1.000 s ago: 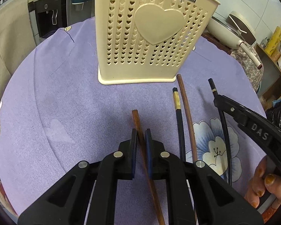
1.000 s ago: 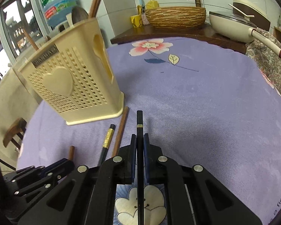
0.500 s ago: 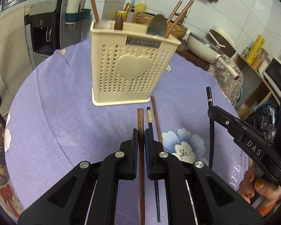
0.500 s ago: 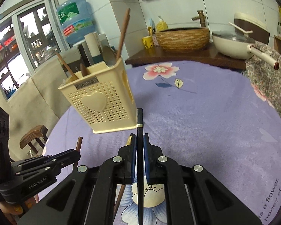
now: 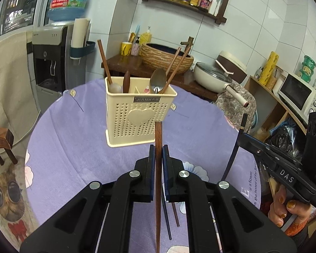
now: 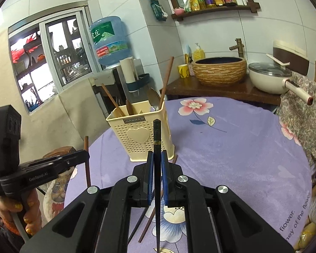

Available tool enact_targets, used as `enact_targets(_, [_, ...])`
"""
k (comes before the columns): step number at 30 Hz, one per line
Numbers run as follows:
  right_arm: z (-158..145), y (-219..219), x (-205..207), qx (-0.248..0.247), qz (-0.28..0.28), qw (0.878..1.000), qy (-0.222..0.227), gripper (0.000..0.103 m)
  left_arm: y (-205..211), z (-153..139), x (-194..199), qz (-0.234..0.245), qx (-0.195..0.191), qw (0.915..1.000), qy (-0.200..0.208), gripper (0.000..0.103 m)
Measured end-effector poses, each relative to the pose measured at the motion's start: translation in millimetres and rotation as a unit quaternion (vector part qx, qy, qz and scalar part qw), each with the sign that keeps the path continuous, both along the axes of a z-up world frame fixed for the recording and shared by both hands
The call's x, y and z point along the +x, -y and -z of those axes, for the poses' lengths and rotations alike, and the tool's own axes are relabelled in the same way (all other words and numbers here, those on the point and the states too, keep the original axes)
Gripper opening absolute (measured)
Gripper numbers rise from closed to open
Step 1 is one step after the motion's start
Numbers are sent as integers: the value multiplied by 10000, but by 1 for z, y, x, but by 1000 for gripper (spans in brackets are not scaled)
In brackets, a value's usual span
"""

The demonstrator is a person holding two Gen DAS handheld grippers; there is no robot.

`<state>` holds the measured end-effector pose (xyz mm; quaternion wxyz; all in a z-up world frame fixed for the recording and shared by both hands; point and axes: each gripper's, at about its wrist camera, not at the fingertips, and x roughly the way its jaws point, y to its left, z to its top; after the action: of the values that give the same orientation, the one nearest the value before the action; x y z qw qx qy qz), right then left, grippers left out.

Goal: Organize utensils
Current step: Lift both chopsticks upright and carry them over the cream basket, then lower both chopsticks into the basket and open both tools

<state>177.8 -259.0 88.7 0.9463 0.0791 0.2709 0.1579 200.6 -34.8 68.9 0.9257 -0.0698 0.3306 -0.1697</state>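
My left gripper [image 5: 158, 147] is shut on a brown wooden chopstick [image 5: 158, 135], held up above the table and pointing at the cream utensil holder [image 5: 137, 118]. My right gripper [image 6: 155, 154] is shut on a black chopstick [image 6: 157, 135] with a gold band, also lifted and pointing at the holder [image 6: 140, 135]. The holder stands upright on the purple tablecloth [image 5: 78, 147] with chopsticks and spoons in it. One black and one brown chopstick [image 5: 176, 213] lie on the cloth under the grippers, also seen in the right wrist view [image 6: 146, 225].
A counter behind the table holds a woven basin [image 6: 220, 70] and a white pan [image 6: 269, 77]. A water dispenser [image 5: 52, 59] stands at the far left. A wooden stool [image 5: 0, 145] stands off the table's left edge. A microwave [image 5: 298, 94] sits at the right.
Both grippers have risen off the table, each carrying its chopstick, and now tilt up toward the holder. Two chopsticks stay on the cloth.
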Motion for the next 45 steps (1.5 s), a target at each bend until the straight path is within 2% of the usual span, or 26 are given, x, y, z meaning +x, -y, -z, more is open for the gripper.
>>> enact_targets(8, [-12,-5,-9,-122,-14,9998,152,8,-3,-19,-7,20,67,9997,246,7])
enact_targets(27, [-39,-12,3,-93,-145,9995,282,7,-10,-46,9,104,90,9992,388,7])
enact_targets(34, [-70,-25,26,-165,-234,9983,508,7,-10,-92,30,-8,196,9968,774,7])
enact_targets(38, [-106,-33,44,-96,-299,9965,780,7,-10,-125,47,-53,194,9956,920,7])
enact_targets(45, [-162,-43,79,-93,-65,9919,1268,7,-10,-190,75,-350,252,9900,1345,7])
